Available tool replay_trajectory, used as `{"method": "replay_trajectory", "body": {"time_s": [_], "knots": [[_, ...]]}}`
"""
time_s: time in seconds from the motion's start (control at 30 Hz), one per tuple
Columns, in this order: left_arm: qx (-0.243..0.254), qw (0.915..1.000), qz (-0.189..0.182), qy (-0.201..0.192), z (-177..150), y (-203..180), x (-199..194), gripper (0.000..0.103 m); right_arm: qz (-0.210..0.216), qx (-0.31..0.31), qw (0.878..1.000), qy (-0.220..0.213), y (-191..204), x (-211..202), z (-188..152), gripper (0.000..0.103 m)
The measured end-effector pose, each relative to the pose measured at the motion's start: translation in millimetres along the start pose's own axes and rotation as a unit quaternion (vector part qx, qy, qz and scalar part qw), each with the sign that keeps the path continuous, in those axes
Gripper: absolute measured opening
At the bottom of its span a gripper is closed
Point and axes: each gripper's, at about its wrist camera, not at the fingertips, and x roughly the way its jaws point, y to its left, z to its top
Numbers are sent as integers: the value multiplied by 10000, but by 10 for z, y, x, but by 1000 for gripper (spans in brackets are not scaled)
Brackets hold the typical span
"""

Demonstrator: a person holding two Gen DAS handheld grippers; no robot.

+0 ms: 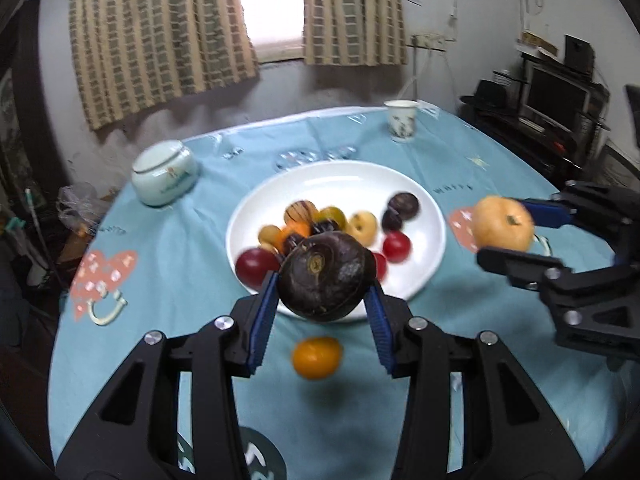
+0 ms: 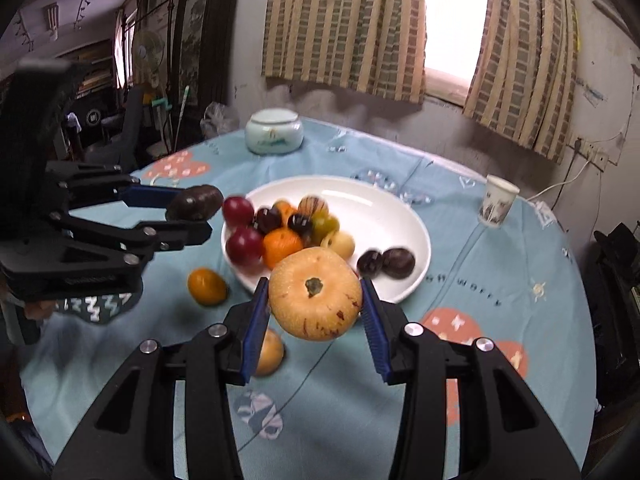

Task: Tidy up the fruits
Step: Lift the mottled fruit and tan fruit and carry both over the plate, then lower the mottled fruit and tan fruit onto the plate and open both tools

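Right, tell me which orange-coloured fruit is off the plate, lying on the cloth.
The small orange fruit on the blue tablecloth, just before the white plate's near rim. The other orange one sits in the plate's pile.

Lidded jar (image 1: 165,178) — paper cup (image 1: 401,120) — curtains (image 1: 160,36)

plate (image 2: 416,240) right half open, fruit pile (image 2: 288,224) left (orange fruit (image 1: 316,357) in front)

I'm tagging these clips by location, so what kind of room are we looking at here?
Most likely a lived-in home, a dining or living room. A round table with a blue cloth holds a white plate of fruit, checked curtains hang at a window, and a standing fan stands in the room behind.
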Motion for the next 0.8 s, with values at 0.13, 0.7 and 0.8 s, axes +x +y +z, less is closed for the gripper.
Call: {"method": "replay_trajectory", "body": {"time_s": [0.13, 0.7, 0.8], "knots": [[-52, 9998, -190, -34, 73, -42, 51, 44, 0, 55, 9999, -143, -7, -5, 73, 45], [54, 9995, 324, 36, 405, -121, 496, 44, -377, 132, 9992, 24, -222, 455, 470, 45], [33, 9992, 385, 95, 451, -96, 618, 44, -448, 177, 9988, 70, -299, 586, 547, 45]]}}
